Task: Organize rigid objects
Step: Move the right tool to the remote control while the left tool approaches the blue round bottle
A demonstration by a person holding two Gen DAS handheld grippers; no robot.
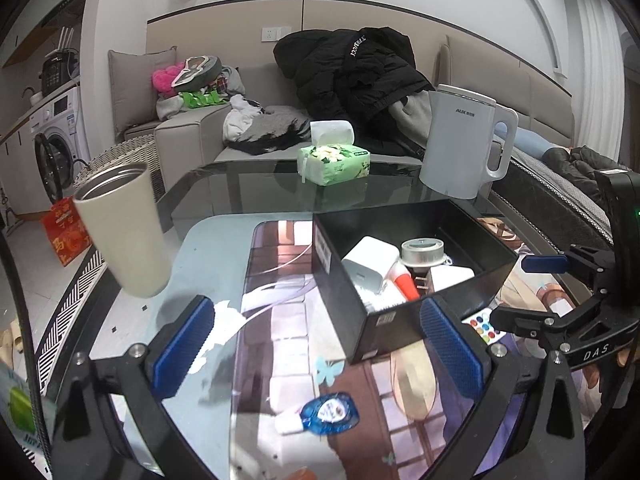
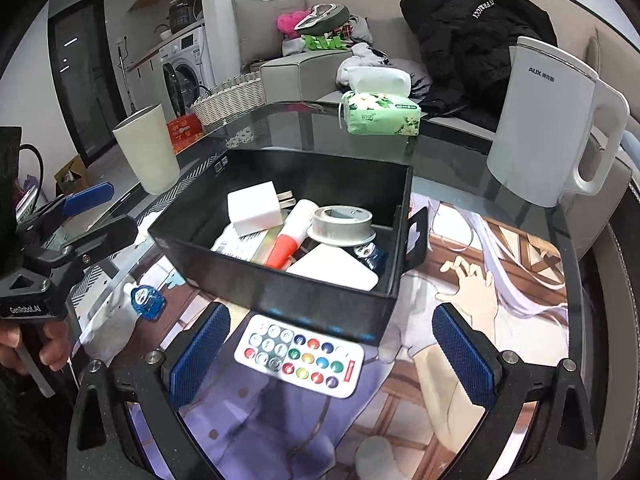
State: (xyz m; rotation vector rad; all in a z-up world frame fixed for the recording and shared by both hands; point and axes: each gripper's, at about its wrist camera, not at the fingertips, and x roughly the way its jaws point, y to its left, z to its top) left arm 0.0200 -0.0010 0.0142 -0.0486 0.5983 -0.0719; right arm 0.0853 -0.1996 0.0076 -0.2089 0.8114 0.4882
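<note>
White kettle, green tissue pack, beige tumbler, black jacket on sofa

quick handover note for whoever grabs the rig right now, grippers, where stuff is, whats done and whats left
Left gripper: open, empty, above the blue correction-tape dispenser on the printed mat.
Right gripper: open, empty, over the white remote with coloured buttons.
Black open box: already holds a white charger cube, a white tube with an orange cap, a grey round tin, a flat white block and a small blue item.
Left: remote and tape dispenser both outside the box, in front of it.
</note>
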